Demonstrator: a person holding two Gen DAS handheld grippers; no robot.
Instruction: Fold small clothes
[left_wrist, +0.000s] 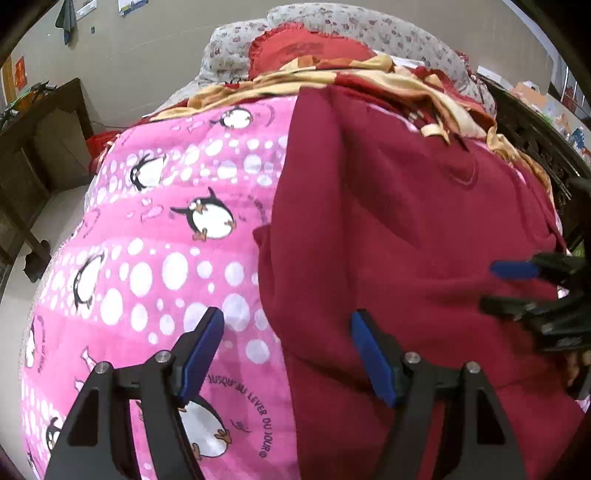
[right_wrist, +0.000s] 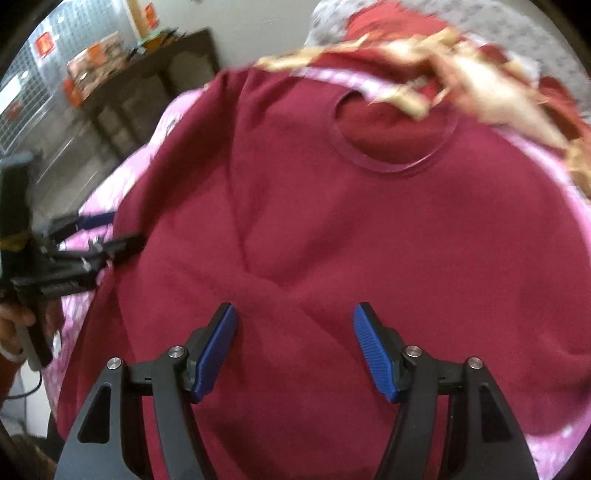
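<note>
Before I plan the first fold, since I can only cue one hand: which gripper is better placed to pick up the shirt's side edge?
Probably the left gripper. Its open jaws straddle the maroon shirt's left edge over the pink penguin blanket. The right gripper, also open, hovers over mid-shirt, away from any edge.

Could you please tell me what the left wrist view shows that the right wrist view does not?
Only the left wrist view shows the penguin prints on the pink blanket and the shirt's folded-in left edge. Only the right wrist view shows the whole round neckline. Both show the maroon shirt lying on the blanket, and the open left gripper and right gripper above it.
</note>
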